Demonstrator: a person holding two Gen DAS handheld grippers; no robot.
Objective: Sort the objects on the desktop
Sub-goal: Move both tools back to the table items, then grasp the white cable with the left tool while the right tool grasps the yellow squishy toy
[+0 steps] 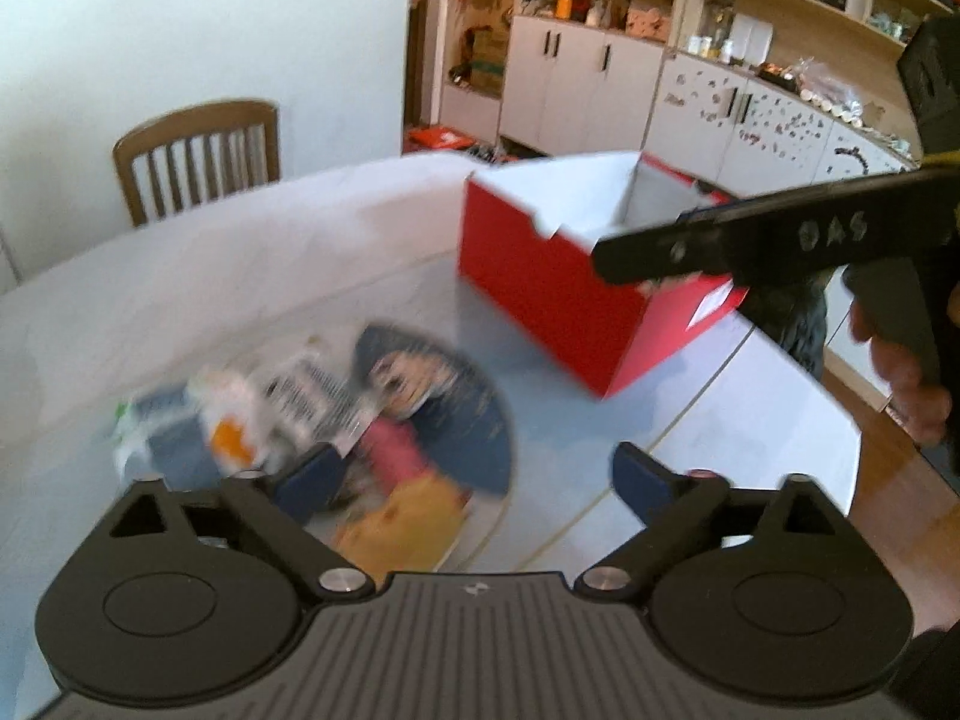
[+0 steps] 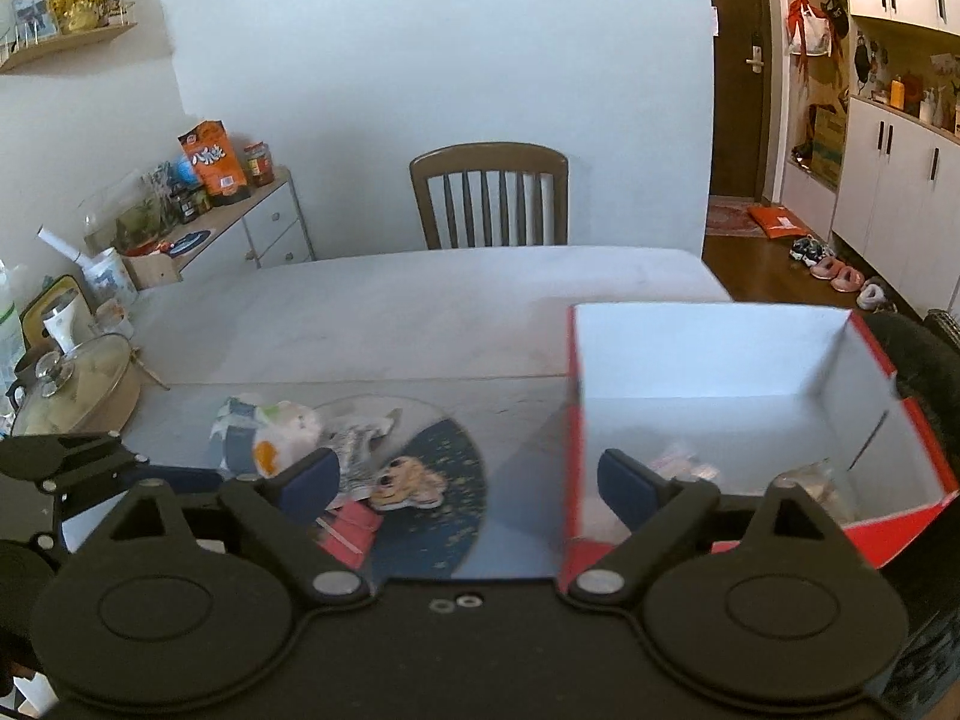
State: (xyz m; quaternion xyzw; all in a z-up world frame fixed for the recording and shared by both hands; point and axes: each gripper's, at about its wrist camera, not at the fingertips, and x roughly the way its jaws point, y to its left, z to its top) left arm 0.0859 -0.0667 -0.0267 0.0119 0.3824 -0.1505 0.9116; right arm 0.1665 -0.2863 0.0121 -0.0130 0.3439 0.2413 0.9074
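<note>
I counted one red box (image 2: 708, 396) on my table (image 2: 420, 312), with at least two clear wrapped packets (image 2: 684, 462) inside it, though blur kept me from an exact number. One round printed mat (image 2: 432, 510) lay beside the box, under one small heap of blurred packets (image 2: 282, 438). One wooden chair (image 2: 489, 195) and one lidded pot (image 2: 72, 384) were there

A red cardboard box (image 2: 708, 396) with a matt white paper-like lining sits on a smooth, pale grey tabletop (image 2: 420, 312) with a slight sheen. A round, glossy printed mat (image 2: 444, 498) lies beside it. Each matt black plastic tool (image 1: 477, 477) has silver metal pivot pins and dark blue fingertip pads (image 1: 639, 477).
</note>
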